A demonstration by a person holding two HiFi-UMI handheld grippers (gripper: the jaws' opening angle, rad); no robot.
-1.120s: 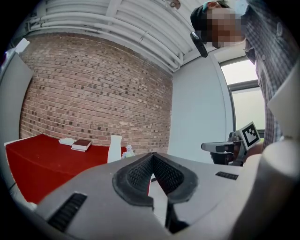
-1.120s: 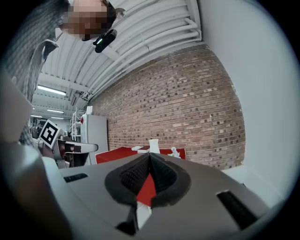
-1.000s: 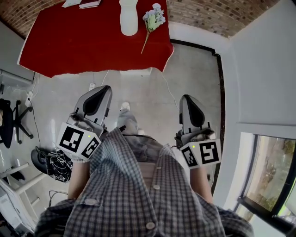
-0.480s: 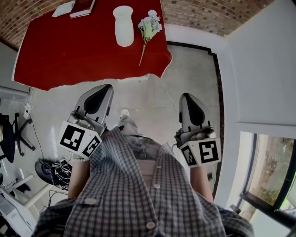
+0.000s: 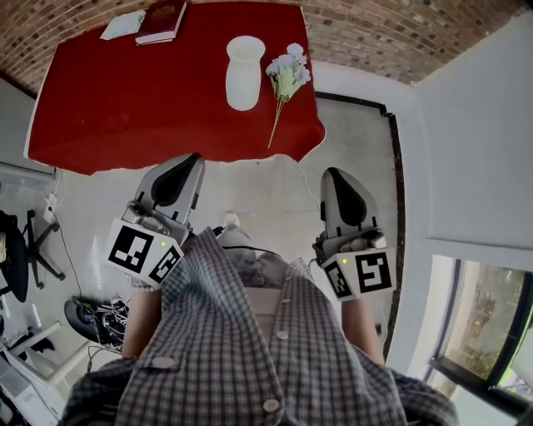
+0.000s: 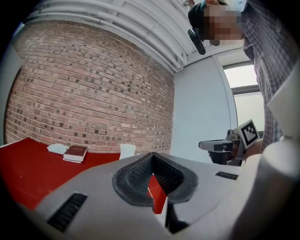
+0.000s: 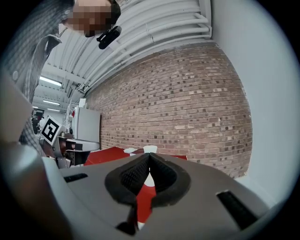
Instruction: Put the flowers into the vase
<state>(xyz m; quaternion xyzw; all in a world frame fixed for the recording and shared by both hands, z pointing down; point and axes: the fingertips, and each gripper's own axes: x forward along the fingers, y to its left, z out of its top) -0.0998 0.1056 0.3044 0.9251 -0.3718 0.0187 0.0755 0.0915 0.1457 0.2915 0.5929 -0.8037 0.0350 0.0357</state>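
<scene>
A white vase (image 5: 244, 71) stands upright on the red table (image 5: 125, 108). Beside it on the right lies a bunch of pale flowers (image 5: 287, 79) with its stem pointing toward the table's near edge. My left gripper (image 5: 185, 164) and right gripper (image 5: 336, 179) are both held short of the table, over the floor, shut with nothing in them. In the left gripper view the vase (image 6: 127, 151) shows beyond the tips of my left gripper (image 6: 151, 156). In the right gripper view the vase (image 7: 150, 149) peeks above the tips of my right gripper (image 7: 148, 156).
A dark red book (image 5: 162, 21) and a white paper (image 5: 122, 24) lie at the table's far left. Office chairs (image 5: 21, 241) and cables (image 5: 96, 320) are on the floor at left. A white wall and window (image 5: 475, 316) stand at right. A brick wall (image 6: 89, 103) rises behind the table.
Both grippers and the person have come closer to the table. The table, vase and flowers now sit lower and larger in the head view. Both grippers stay shut.
</scene>
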